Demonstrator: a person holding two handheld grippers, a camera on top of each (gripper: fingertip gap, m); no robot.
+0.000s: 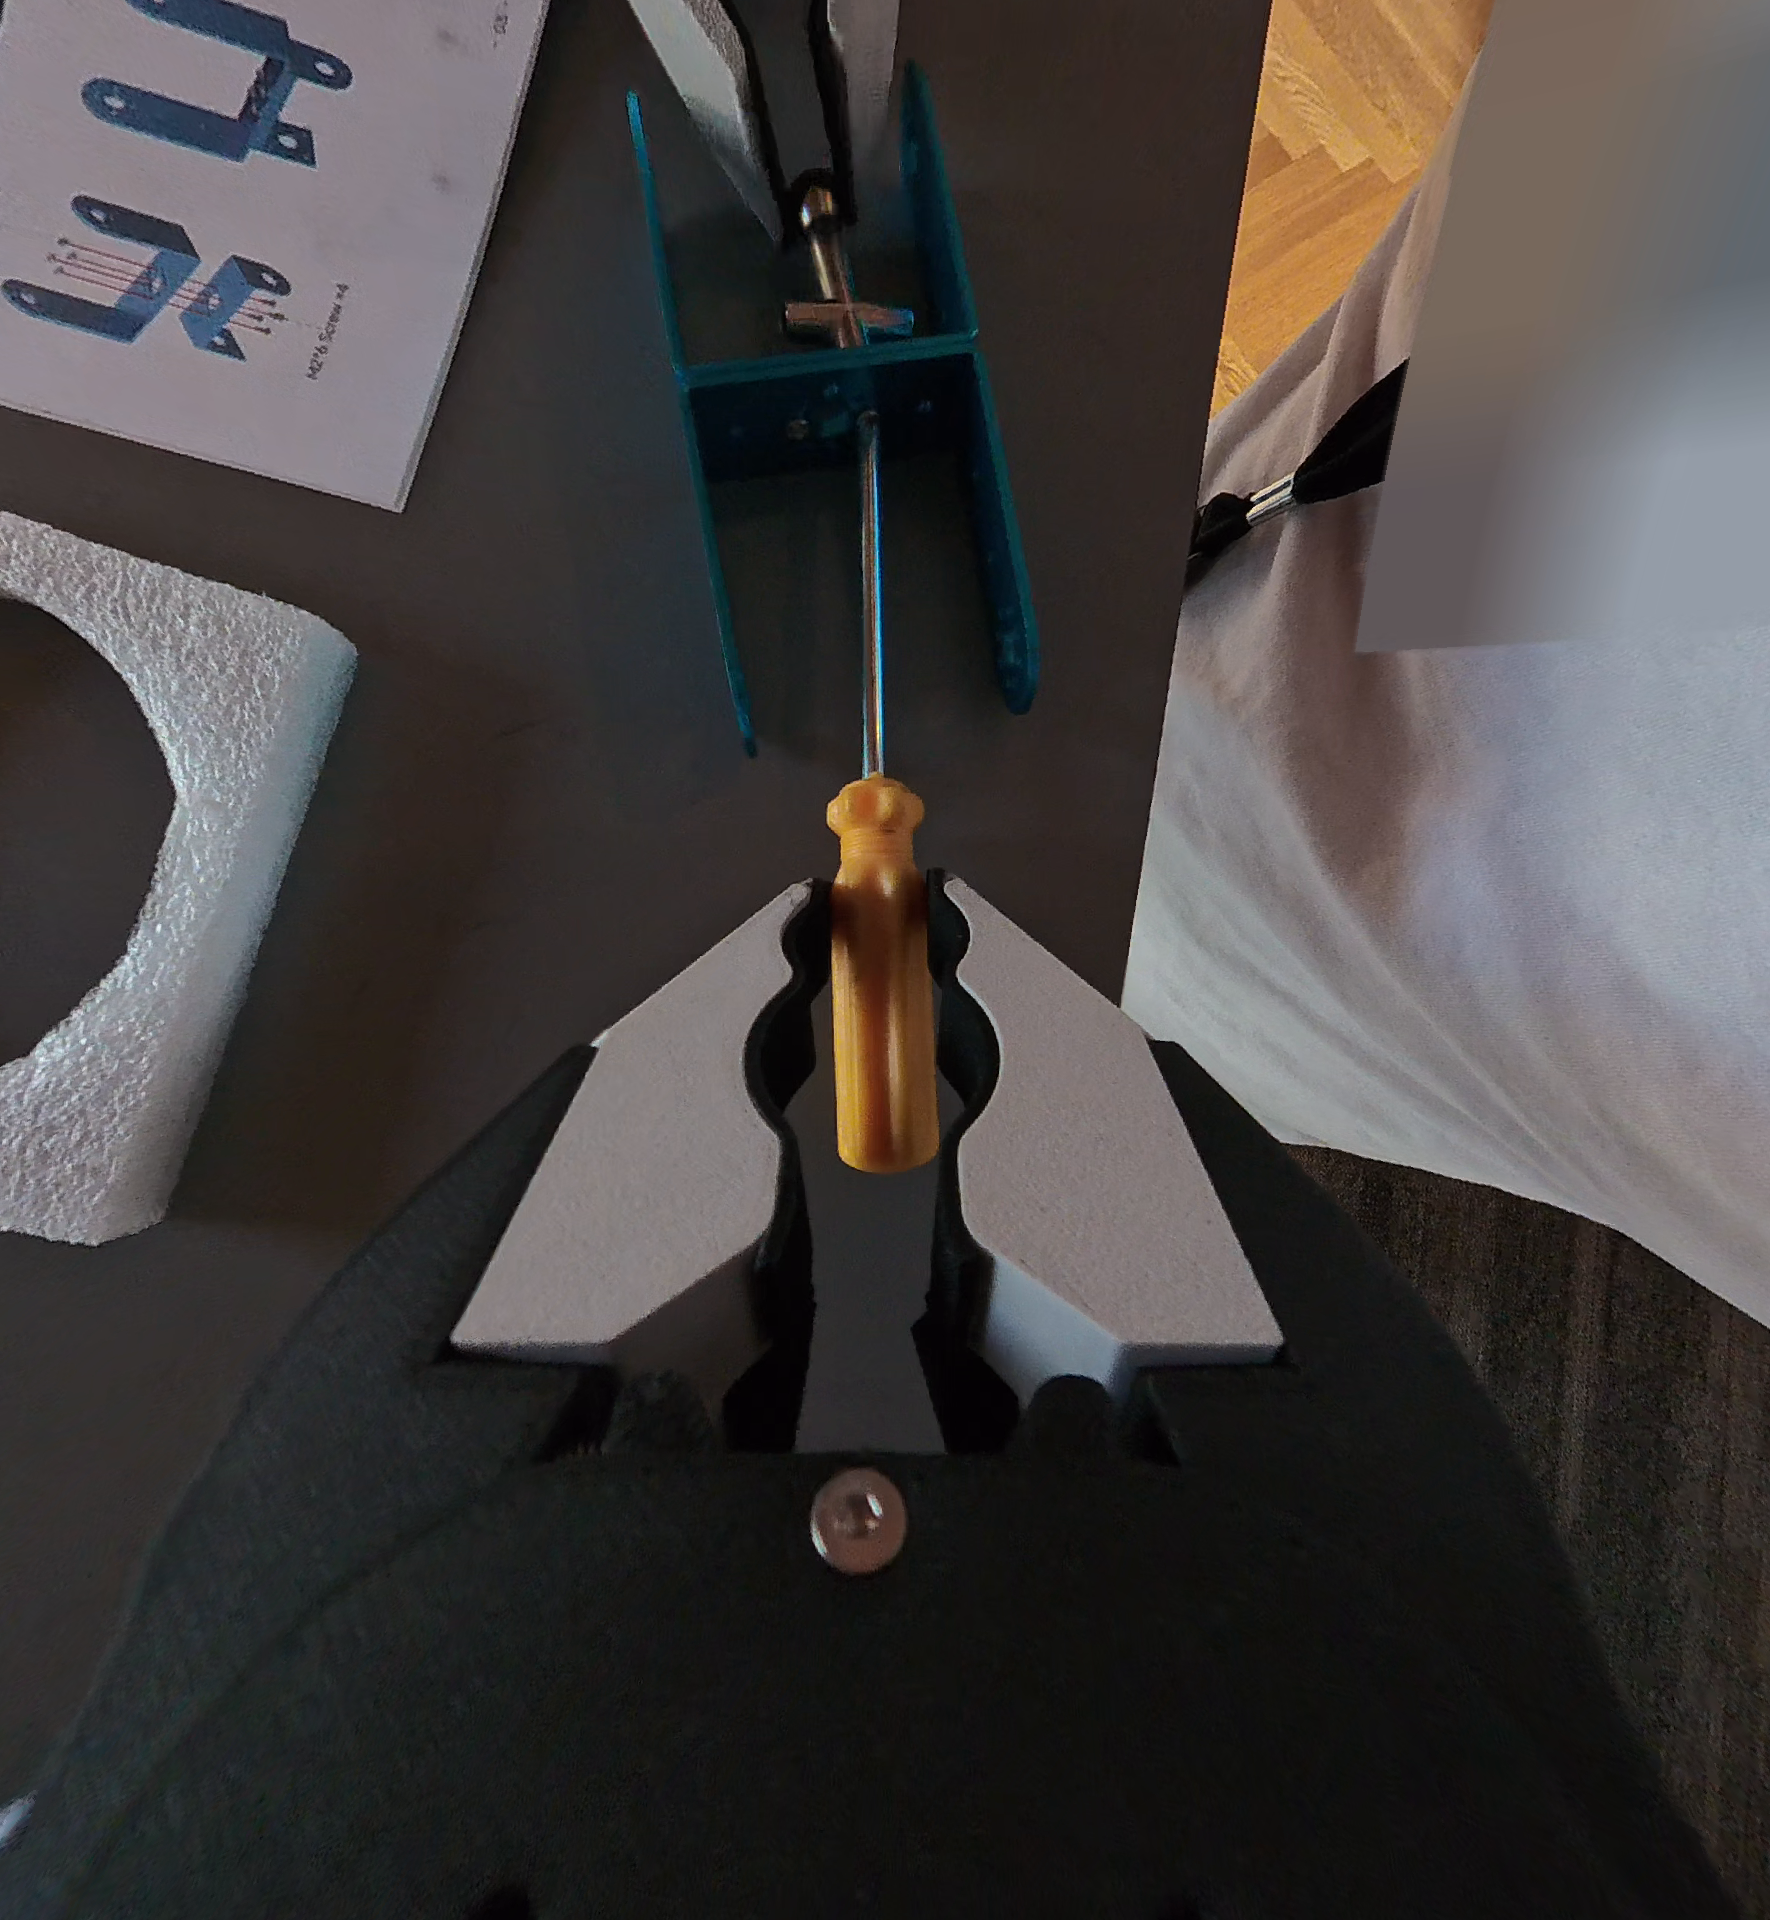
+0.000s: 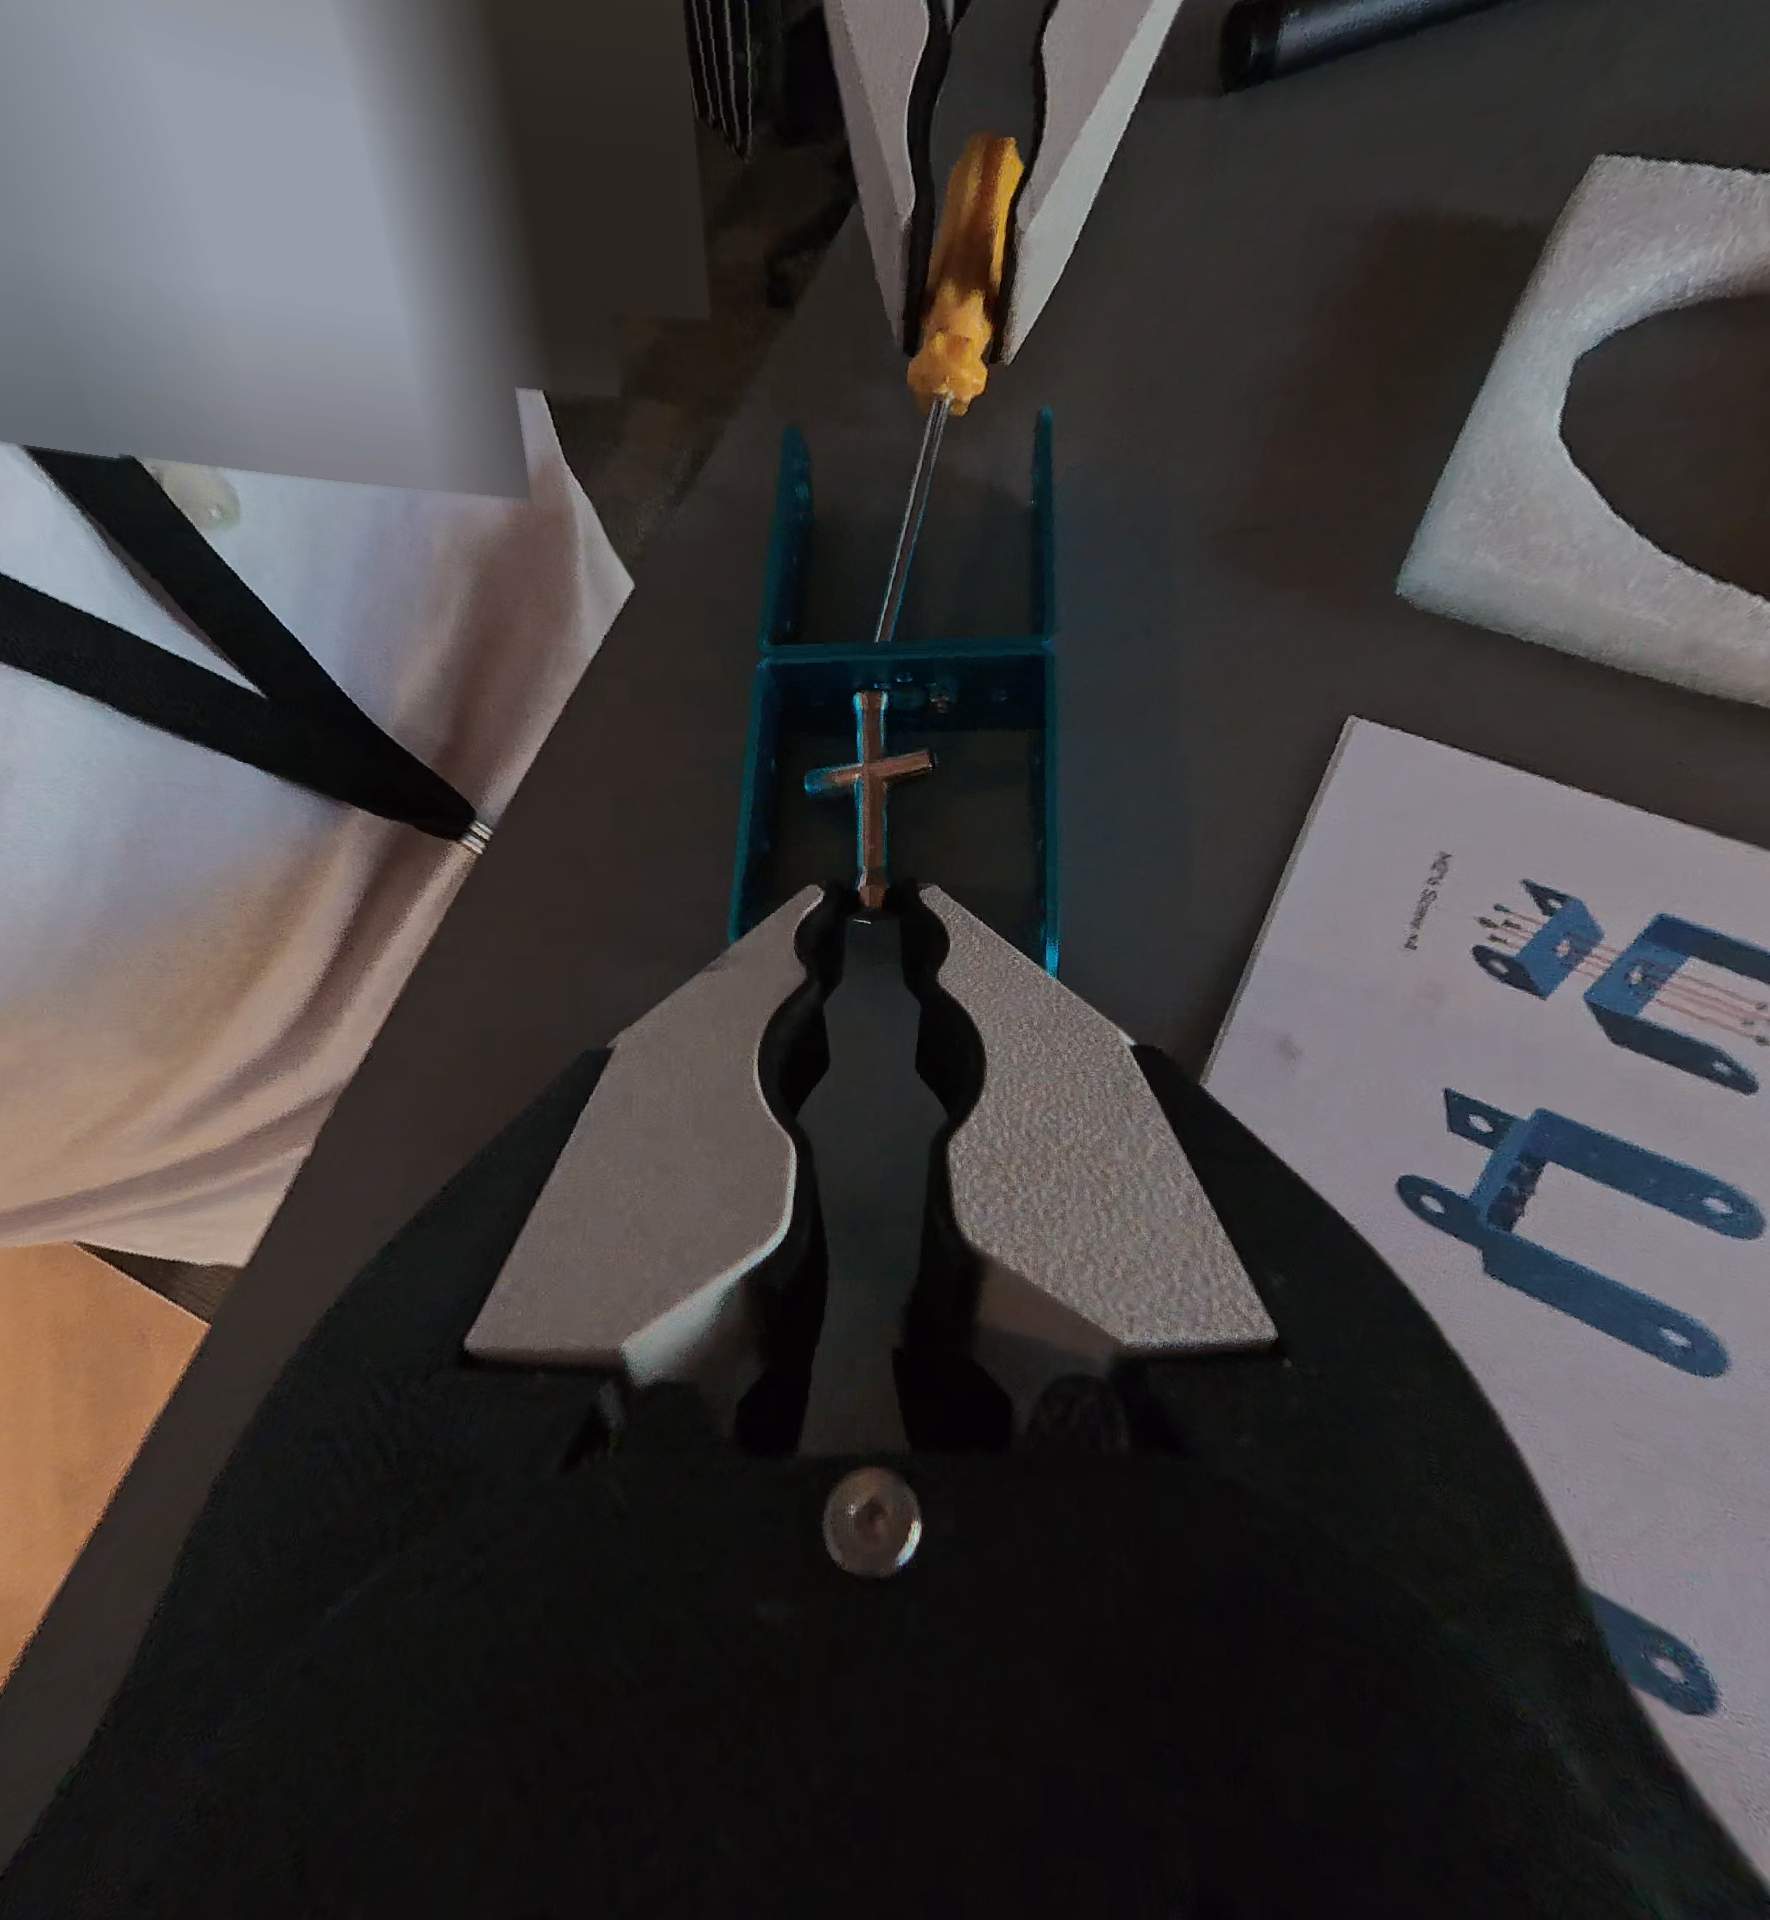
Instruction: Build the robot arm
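Your left gripper (image 1: pixel 876 894) fingers clamp the screwdriver (image 1: pixel 883 997), tip at the blue bracket (image 1: pixel 829 416); the right gripper (image 2: pixel 873 899) pinches the cross wrench (image 2: pixel 870 779) — keep both in line.

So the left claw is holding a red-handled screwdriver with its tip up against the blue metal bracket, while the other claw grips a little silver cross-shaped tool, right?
Nearly. The handle is yellow, not red, as the left wrist view shows. The left claw grips the screwdriver, tip against the blue metal bracket, while the right claw grips the silver cross-shaped tool.
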